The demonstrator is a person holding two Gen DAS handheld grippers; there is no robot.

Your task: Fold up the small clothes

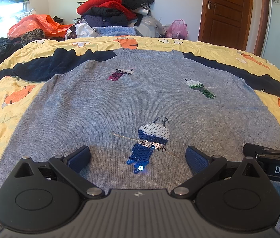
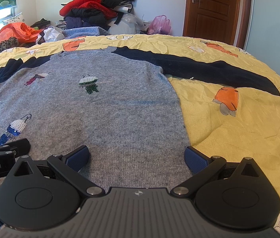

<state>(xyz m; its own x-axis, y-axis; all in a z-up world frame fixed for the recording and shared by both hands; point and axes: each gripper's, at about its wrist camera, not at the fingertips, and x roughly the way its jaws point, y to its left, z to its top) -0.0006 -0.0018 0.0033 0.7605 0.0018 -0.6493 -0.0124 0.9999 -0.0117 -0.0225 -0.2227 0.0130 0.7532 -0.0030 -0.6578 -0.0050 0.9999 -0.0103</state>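
Lying flat on the bed's yellow quilt (image 2: 229, 63), the grey sweater (image 1: 120, 103) spreads its dark sleeves toward both side edges. Left gripper (image 1: 138, 156) and right gripper (image 2: 137, 155) hover over its hem, jaws wide apart, holding nothing.

left tool (image 1: 138, 158) open, right tool (image 2: 137, 157) open

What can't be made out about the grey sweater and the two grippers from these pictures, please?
- Sweater hem: hidden in both wrist views by each gripper's own body.
- Left sleeve cuff: runs out of the left edge in both views.
- Right gripper: the left wrist view cuts it off at the right edge.
- Left gripper: the right wrist view shows only a corner of it.
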